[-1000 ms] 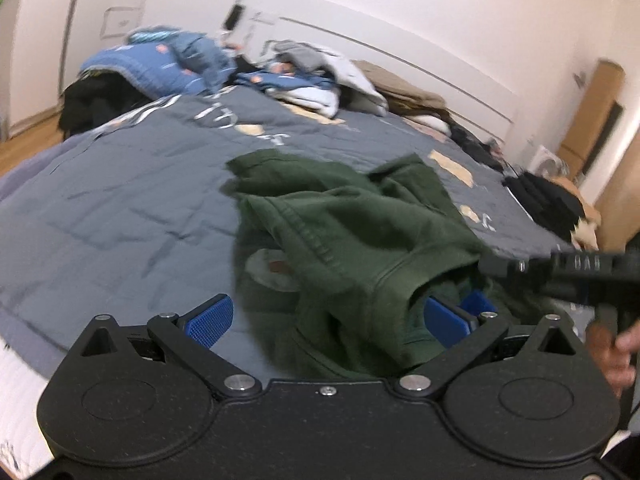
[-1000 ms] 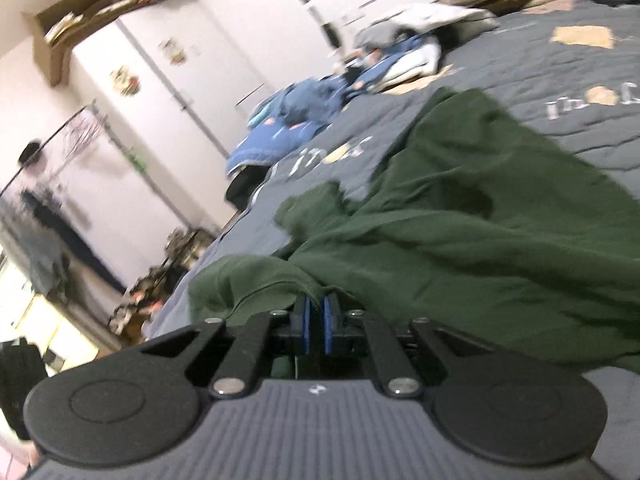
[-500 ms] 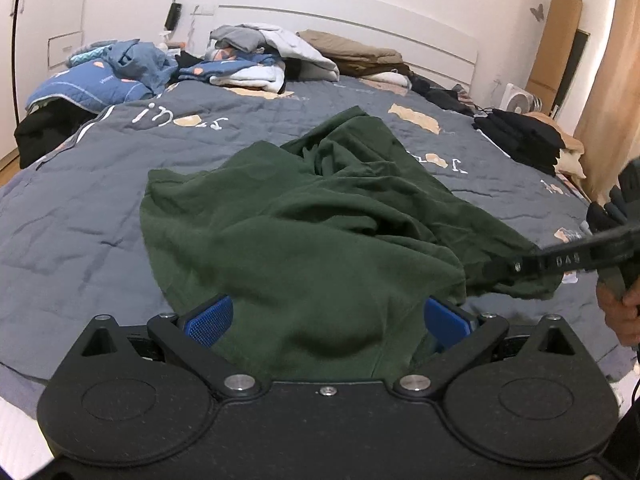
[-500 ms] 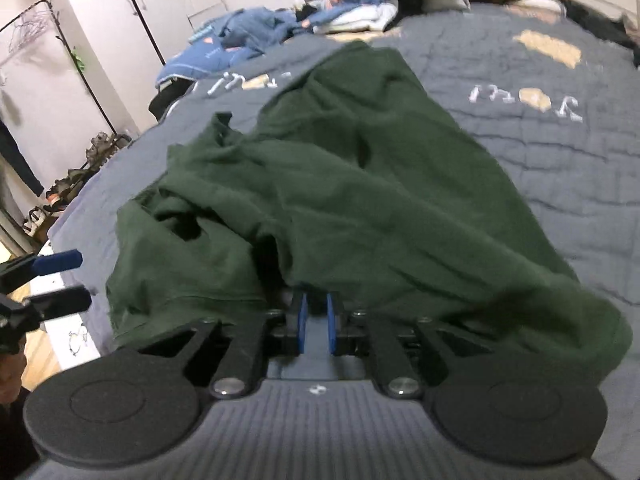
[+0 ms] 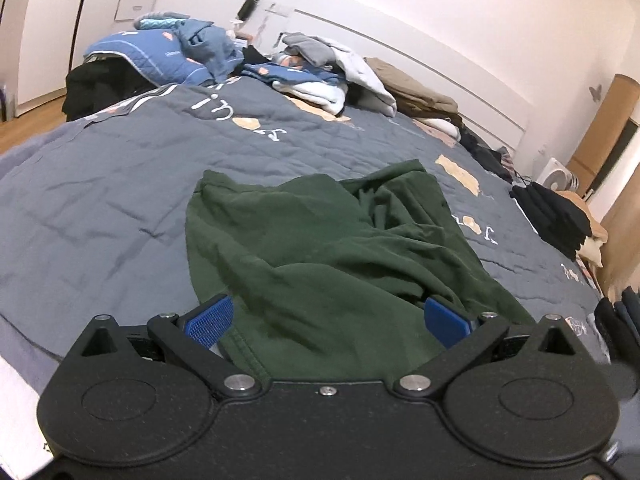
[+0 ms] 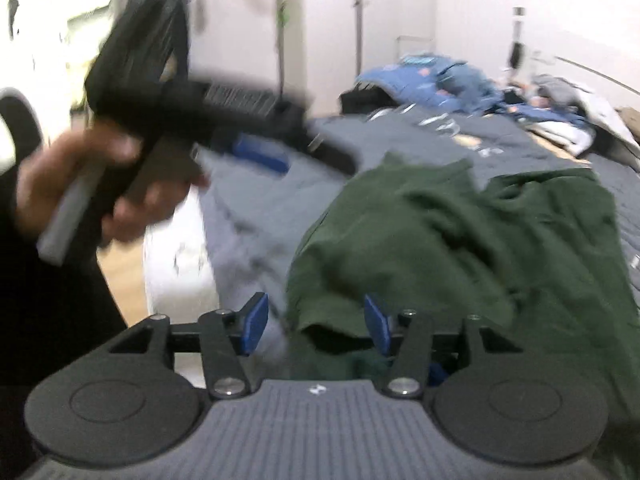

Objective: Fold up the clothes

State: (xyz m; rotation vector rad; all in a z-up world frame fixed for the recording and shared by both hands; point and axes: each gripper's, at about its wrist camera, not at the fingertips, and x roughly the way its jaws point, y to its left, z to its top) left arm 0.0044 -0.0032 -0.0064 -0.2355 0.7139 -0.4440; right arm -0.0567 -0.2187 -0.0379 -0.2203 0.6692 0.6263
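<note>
A: Where is the shirt [image 5: 332,248]?
B: Crumpled near the quilt's [image 5: 100,208] front edge.
A: And the left gripper [image 5: 328,320]?
B: Spread wide, the shirt's hem lying loose between its pads, unpinched.
A: The right gripper [image 6: 316,322]?
B: Its jaws are opening, with a fold between them, pads clear.

White embroidered lettering runs across the grey bedspread [image 5: 120,184], upside down to the left wrist camera beyond the green garment [image 5: 332,248] and too distorted to read. A small white mark on the right tongs' housing [image 6: 318,389] is illegible.
</note>
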